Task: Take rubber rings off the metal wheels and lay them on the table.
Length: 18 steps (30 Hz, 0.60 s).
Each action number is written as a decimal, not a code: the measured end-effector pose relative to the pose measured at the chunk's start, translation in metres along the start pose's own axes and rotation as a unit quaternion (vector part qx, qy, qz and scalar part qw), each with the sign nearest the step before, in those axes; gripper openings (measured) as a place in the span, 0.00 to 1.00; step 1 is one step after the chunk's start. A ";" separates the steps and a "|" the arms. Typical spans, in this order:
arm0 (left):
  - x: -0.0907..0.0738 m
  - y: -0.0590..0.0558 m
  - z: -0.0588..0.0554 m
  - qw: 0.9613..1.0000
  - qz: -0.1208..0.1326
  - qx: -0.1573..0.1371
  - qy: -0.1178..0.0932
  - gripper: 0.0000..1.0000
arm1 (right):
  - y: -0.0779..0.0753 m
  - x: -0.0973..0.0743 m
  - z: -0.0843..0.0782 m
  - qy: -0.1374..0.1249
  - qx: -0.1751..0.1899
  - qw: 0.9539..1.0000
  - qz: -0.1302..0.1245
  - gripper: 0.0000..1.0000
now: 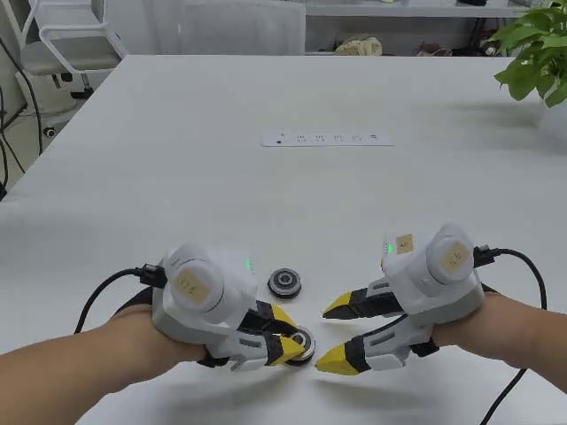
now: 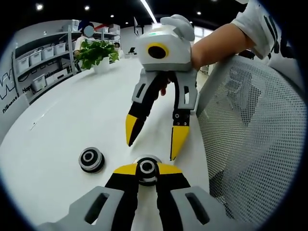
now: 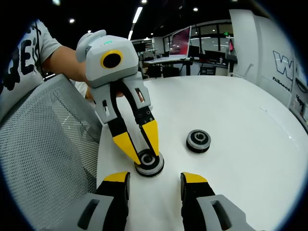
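A big white counter point(image 1: 266, 195) takes up most of the head view. A white power strip point(image 1: 326, 138) lies on it in the upper middle of the frame. A green plant point(image 1: 533, 55) is at the upper right. A white chair point(image 1: 64, 37) stands on the floor at the upper left.

In the left gripper view, a grey mesh chair back point(image 2: 250, 139) is on the right, and shelves with white boxes point(image 2: 41, 67) are at the far left. Long lights point(image 2: 150, 9) shine on a dark ceiling at the top.

In the right gripper view, desks with screens point(image 3: 185, 41) sit at the top middle, and a white wall point(image 3: 281, 65) is at the right.
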<state>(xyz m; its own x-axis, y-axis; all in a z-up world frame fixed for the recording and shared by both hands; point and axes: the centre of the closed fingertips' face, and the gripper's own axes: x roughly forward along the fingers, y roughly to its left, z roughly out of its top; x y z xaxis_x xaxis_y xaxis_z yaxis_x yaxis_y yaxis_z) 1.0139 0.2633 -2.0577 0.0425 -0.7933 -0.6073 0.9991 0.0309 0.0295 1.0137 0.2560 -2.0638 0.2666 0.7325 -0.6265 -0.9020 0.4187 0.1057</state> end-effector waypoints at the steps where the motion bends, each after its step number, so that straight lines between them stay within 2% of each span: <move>1: 0.000 0.000 0.000 1.000 0.001 -0.001 0.000 0.09 | 0.000 0.000 0.001 -0.001 0.000 1.000 0.000 0.40; 11: -0.001 0.000 0.000 1.000 0.007 -0.002 0.000 0.09 | 0.006 0.006 0.000 0.009 -0.011 1.000 0.004 0.40; 18: -0.001 -0.003 0.000 1.000 0.004 0.000 0.002 0.09 | 0.008 0.008 0.004 0.005 -0.013 1.000 0.003 0.40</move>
<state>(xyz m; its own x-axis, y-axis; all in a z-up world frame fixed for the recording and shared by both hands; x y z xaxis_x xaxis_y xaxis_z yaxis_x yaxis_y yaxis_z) 1.0106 0.2637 -2.0571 0.0507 -0.7911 -0.6096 0.9987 0.0369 0.0351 1.0100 0.2680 -2.0649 0.2573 0.7297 -0.6334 -0.9120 0.4001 0.0905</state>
